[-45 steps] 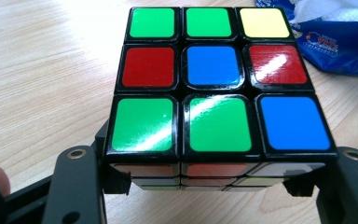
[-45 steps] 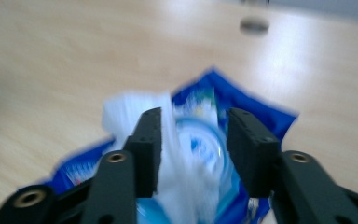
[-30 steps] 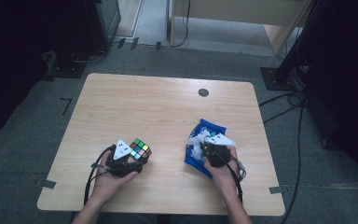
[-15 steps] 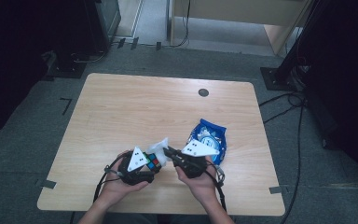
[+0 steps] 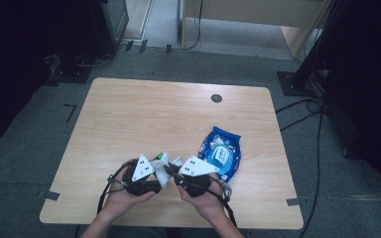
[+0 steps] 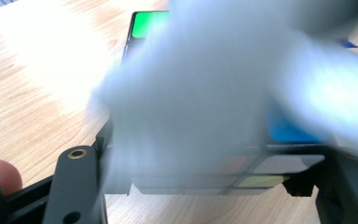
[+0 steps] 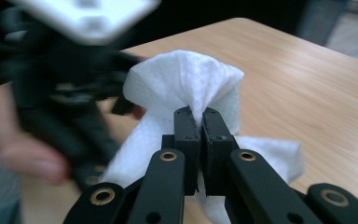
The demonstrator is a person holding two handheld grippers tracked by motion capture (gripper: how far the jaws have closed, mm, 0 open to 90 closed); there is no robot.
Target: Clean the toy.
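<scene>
A light wooden table (image 5: pixel 144 114) on grey floor — left gripper (image 5: pixel 151 173) clamps the puzzle cube (image 6: pixel 261 163); right gripper (image 7: pixel 202 122), pinching a white wipe (image 7: pixel 186 79), drapes it against the cube.

Blurred white wipe (image 6: pixel 205 88) over puzzle cube (image 6: pixel 223 172)

Right gripper (image 5: pixel 170 171) moved from blue packet (image 5: pixel 220 154) at 3 o'clock to cube (image 6: pixel 205 135), white wipe (image 7: pixel 186 88) now against it, packet uncovered.

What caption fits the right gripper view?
Right gripper pinches a white wipe above the wooden table.
</scene>
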